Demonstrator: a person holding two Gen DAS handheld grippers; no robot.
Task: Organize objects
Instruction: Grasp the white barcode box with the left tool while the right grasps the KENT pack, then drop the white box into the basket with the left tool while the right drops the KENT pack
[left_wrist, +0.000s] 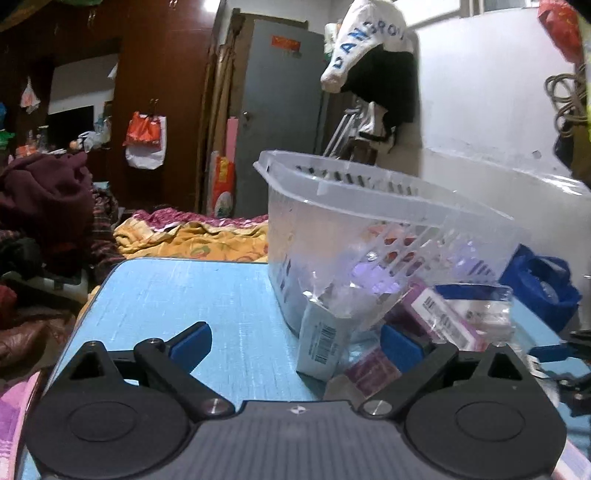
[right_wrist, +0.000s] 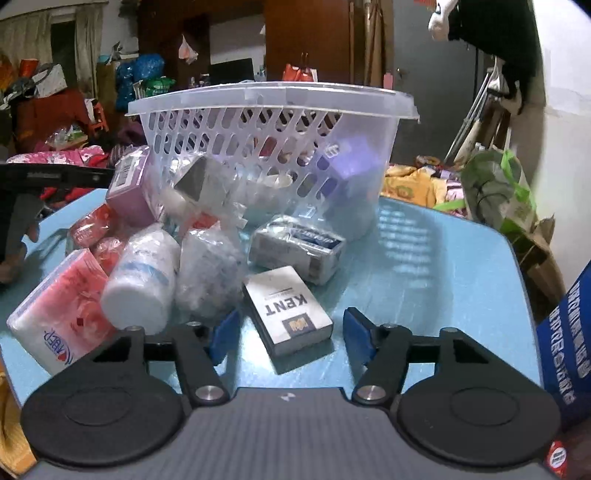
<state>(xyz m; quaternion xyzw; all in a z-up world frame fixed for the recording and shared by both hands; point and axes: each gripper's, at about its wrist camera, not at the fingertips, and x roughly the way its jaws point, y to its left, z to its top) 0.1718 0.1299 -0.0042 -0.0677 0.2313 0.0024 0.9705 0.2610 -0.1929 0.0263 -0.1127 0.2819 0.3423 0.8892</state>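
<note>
A clear plastic basket (right_wrist: 273, 99) stands on the blue table (right_wrist: 443, 266), also in the left wrist view (left_wrist: 369, 199). Several items lie in front of it: a grey KENT box (right_wrist: 288, 310), a grey-blue carton (right_wrist: 295, 251), a white bottle (right_wrist: 142, 277), a pink tissue pack (right_wrist: 62, 310), a clear bag (right_wrist: 210, 273), a purple box (right_wrist: 127, 188). My right gripper (right_wrist: 291, 332) is open, its fingers either side of the KENT box. My left gripper (left_wrist: 295, 343) is open beside a pale blue box (left_wrist: 321, 343) and purple boxes (left_wrist: 443, 321).
The left gripper's body (right_wrist: 48, 177) shows at the left edge of the right wrist view. A green bag (right_wrist: 498, 192) stands off the table's far right corner. Blue bags (left_wrist: 539, 280) sit to the right. Bedding and clothes (left_wrist: 192, 236) lie behind the table.
</note>
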